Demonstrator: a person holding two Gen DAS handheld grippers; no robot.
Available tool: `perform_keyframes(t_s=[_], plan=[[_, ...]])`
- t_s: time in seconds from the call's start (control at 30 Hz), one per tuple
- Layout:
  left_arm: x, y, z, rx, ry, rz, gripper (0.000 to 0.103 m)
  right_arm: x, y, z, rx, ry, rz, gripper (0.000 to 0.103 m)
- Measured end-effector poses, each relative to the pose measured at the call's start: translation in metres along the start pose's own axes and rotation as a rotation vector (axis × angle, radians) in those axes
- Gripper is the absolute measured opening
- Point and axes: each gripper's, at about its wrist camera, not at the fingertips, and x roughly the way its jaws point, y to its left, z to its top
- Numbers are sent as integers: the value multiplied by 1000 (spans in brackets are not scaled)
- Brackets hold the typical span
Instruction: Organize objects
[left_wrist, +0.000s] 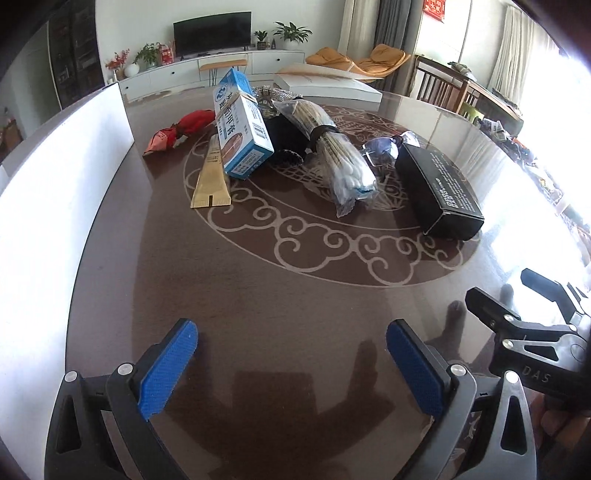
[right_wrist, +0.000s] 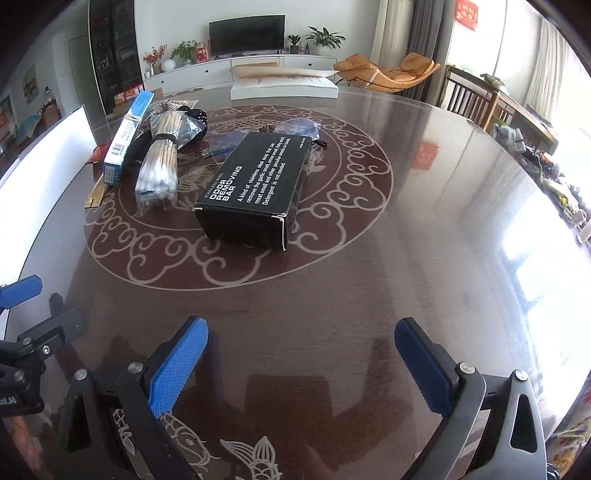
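Observation:
A pile of objects lies at the middle of the round brown table (left_wrist: 295, 295): a blue and white box (left_wrist: 242, 125), a bag of cotton swabs (left_wrist: 338, 155), a black box (left_wrist: 439, 188), glasses (left_wrist: 384, 147), a red pouch (left_wrist: 181, 129) and a tan flat packet (left_wrist: 212, 177). In the right wrist view the black box (right_wrist: 255, 184) is nearest, with the swab bag (right_wrist: 162, 158) and blue box (right_wrist: 127, 136) to its left. My left gripper (left_wrist: 291, 362) is open and empty, well short of the pile. My right gripper (right_wrist: 301, 363) is open and empty too.
A white board (left_wrist: 62, 184) stands along the table's left edge. A white flat box (left_wrist: 328, 83) lies at the far edge. The right gripper's body (left_wrist: 532, 332) shows at the lower right of the left view. Chairs and a cluttered side table stand to the right.

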Motion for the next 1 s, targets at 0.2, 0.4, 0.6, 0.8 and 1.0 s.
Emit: perform_keyframes(t_s=[0.2, 0.4, 0.6, 0.8, 1.0], plan=[[15, -5, 10, 25, 8, 56, 103, 17, 0, 9, 19, -6, 10, 102], [16, -2, 12, -21, -25, 86, 103, 19, 1, 9, 33, 1, 30, 103], [17, -2, 12, -33, -40, 97, 103, 19, 2, 9, 33, -1, 30, 103], [17, -2, 12, -33, -40, 97, 103, 19, 2, 8, 33, -1, 30, 103], [17, -2, 12, -33, -41, 97, 103, 19, 3, 8, 34, -1, 31, 103]])
